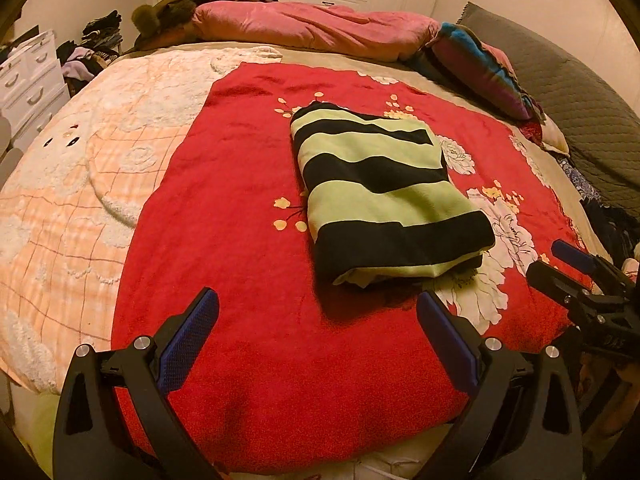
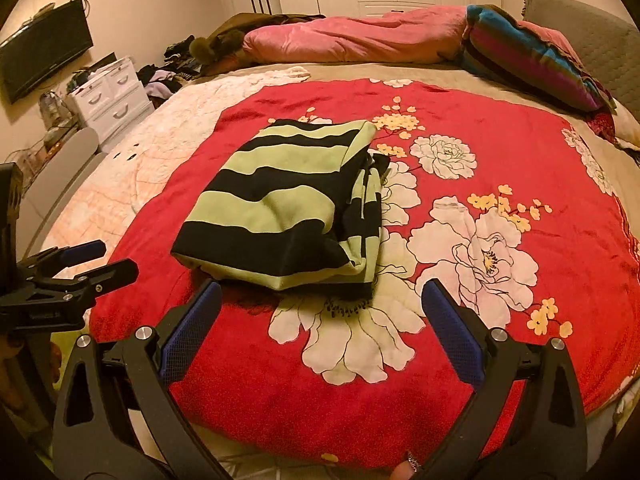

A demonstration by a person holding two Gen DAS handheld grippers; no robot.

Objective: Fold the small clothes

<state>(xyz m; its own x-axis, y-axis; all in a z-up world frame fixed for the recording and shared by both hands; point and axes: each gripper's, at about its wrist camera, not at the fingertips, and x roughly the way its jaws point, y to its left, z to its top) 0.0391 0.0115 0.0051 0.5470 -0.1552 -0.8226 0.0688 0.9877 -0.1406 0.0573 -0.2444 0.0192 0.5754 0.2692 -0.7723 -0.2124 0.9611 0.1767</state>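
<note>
1. The bed carries a red floral blanket across its middle and near edge.
2. A peach checked quilt covers the bed's left side, partly under the red blanket.
3. A folded green-and-black striped garment lies on the red blanket, near its centre.
4. A pink duvet is bunched along the far edge.
5. A striped multicoloured pillow sits at the far right corner.

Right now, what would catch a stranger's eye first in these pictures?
A folded garment in green and black stripes lies mid-bed on a bright red blanket printed with big white flowers. Below, the left tongs and right tongs both gape open, empty, short of the garment.
</note>
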